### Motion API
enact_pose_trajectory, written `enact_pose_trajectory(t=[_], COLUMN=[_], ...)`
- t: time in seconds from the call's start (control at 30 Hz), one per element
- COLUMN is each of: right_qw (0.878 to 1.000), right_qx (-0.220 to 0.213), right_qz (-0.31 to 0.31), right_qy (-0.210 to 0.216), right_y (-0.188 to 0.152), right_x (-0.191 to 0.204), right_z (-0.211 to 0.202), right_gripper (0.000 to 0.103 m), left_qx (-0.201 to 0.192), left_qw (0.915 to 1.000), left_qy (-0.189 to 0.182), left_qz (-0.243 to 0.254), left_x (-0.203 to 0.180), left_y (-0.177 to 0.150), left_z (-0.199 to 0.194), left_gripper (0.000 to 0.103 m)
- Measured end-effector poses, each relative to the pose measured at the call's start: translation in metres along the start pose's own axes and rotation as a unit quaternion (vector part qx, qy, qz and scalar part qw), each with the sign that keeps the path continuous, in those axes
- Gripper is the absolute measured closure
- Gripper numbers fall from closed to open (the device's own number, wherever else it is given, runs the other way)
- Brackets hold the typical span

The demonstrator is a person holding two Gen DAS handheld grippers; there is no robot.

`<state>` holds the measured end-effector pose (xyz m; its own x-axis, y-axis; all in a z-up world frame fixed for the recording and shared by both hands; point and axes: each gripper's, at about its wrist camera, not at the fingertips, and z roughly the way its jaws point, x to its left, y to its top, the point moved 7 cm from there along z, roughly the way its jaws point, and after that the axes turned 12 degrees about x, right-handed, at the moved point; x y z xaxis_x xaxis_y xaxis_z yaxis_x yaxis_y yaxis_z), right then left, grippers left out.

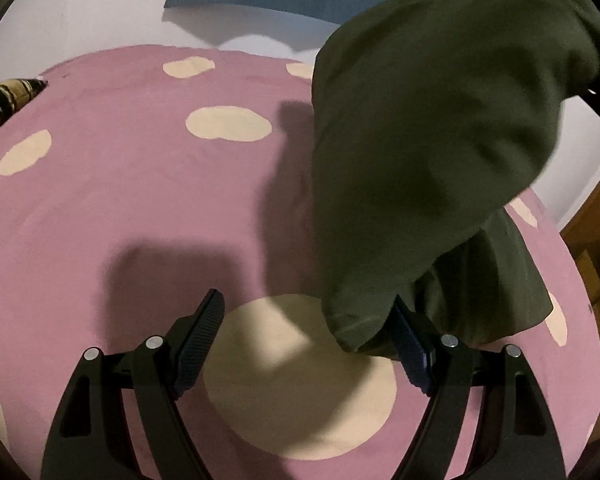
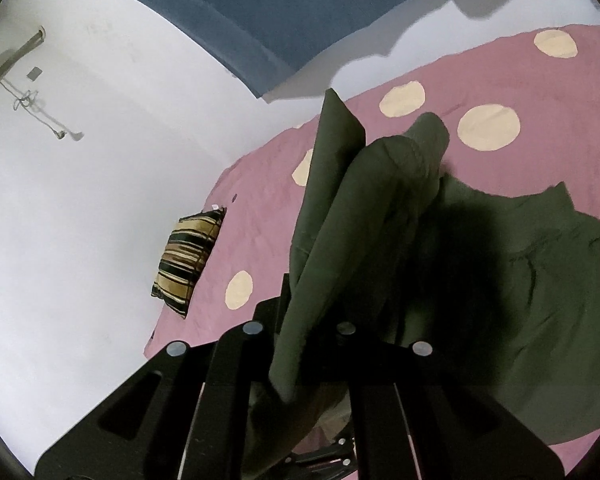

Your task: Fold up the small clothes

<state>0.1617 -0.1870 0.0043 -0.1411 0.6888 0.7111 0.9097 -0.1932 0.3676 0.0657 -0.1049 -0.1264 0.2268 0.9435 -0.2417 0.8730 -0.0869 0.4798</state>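
The right hand-held gripper (image 2: 312, 320) pinches a fold of the dark green garment (image 2: 500, 280), lifting it above the pink spotted bedspread (image 2: 540, 80). The left hand-held gripper (image 1: 306, 336) hangs spread over the bedspread, the garment's hem touching one finger.

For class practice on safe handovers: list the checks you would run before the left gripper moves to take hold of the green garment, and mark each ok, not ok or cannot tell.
1. Right gripper shut on the green garment: ok, cloth is pinched between its fingers.
2. Left gripper open enough to take cloth: ok, jaws stand wide.
3. Garment edge between the left jaws: not ok, a hanging corner only reaches the right finger.
4. Garment fully off the pink spotted bedspread: not ok, part still lies on it.
5. Striped cushion out of the way: ok, it sits at the bed's edge.
6. Which garment part is held: cannot tell.
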Motion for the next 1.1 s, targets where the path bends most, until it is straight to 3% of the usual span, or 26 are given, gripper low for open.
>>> enact_pose_trajectory(t=[0.4,0.73,1.1], right_qw=[0.999,0.997,0.991], right_qx=[-0.029,-0.05,-0.044], right_qz=[0.02,0.066,0.127], right_qy=[-0.008,0.0,0.007], right_y=[-0.006,-0.031,-0.071], right_x=[-0.036,-0.101,-0.183], right_z=[-0.042,-0.068,-0.061], right_gripper=[0.099,0.101,0.101], left_qx=[-0.006,-0.008,-0.002], left_qw=[0.9994,0.9982,0.9961], left_qy=[0.031,0.047,0.062], left_qz=[0.016,0.037,0.063], left_x=[-0.008,-0.013,-0.022], left_y=[0.009,0.013,0.011], left_z=[0.007,0.009,0.014], left_gripper=[0.022,0.022,0.022])
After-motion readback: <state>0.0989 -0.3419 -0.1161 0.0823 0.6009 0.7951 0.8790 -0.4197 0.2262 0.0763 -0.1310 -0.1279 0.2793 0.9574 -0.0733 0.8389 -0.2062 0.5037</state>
